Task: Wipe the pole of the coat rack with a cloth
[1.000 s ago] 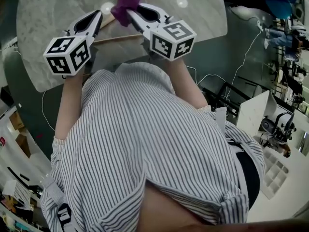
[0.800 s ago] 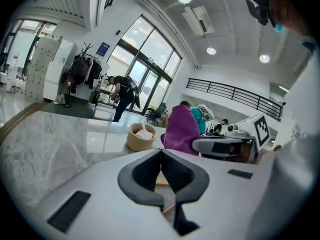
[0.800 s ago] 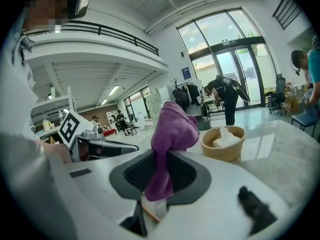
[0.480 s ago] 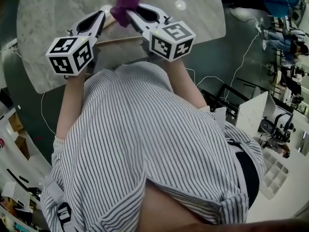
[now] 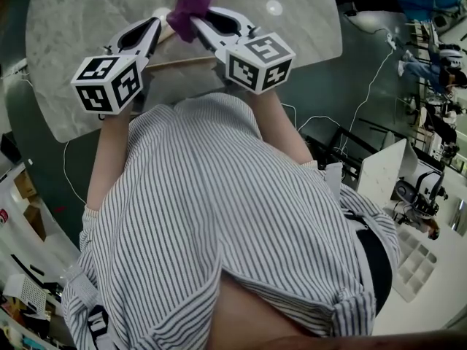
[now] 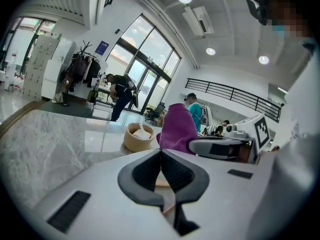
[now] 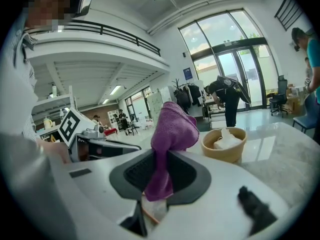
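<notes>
Main risk is slip. Over the grey-white marble surface (image 5: 73, 20), the right gripper (image 7: 161, 166) is holding the purple terry cloth (image 7: 172, 124) with its jaws clamped on only a narrow lower strip. Most of the cloth is standing bunched above the tips, so drag along the wood could be pulling it out. The left gripper (image 6: 161, 159) is sitting with its jaws closed together and nothing between the tips. I'm reading that as nobody steadying the rack, so it could be rolling or skidding under wipe pressure. The tan round bowl with white contents (image 7: 223, 146) is standing just past the cloth, so an overshoot could be knocking it. The light wooden pole of the coat rack (image 5: 182, 60) is lying across between the two grippers, close to the person's striped shirt (image 5: 219, 217). It is nearer the body than the cloth, and I can't tell any contact between the two. Only the head view is showing the pole's run. The gripper views are only catching wood slivers behind the jaws, but they are giving jaw state and the bowl's side wall, which the head view is not showing.
</notes>
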The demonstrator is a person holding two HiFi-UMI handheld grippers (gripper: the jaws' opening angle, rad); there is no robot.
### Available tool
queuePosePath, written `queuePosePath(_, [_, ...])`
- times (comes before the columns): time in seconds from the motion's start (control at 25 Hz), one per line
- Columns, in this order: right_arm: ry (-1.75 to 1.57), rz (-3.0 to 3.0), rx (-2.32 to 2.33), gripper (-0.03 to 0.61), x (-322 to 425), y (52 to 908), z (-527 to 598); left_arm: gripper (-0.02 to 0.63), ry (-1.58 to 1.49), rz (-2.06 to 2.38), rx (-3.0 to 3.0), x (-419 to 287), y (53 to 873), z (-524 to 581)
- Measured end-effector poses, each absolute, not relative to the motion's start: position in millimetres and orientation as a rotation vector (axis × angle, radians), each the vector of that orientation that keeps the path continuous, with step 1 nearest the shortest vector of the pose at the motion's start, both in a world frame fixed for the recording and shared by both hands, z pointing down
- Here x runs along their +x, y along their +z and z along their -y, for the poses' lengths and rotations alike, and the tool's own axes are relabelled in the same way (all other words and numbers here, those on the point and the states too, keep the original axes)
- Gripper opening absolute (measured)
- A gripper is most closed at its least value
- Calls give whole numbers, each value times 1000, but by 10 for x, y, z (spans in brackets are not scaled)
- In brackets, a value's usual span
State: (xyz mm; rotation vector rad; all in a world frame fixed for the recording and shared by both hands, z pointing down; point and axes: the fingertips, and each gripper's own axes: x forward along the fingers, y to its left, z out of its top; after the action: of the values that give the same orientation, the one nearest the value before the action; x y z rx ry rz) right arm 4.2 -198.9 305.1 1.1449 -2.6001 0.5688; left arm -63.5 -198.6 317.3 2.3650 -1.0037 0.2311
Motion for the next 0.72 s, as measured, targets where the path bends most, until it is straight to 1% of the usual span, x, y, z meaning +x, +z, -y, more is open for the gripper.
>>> queuePosePath(0.72, [534, 2590, 1105, 75, 2, 3078, 1997, 12, 233, 995, 2366, -591, 3165, 2002])
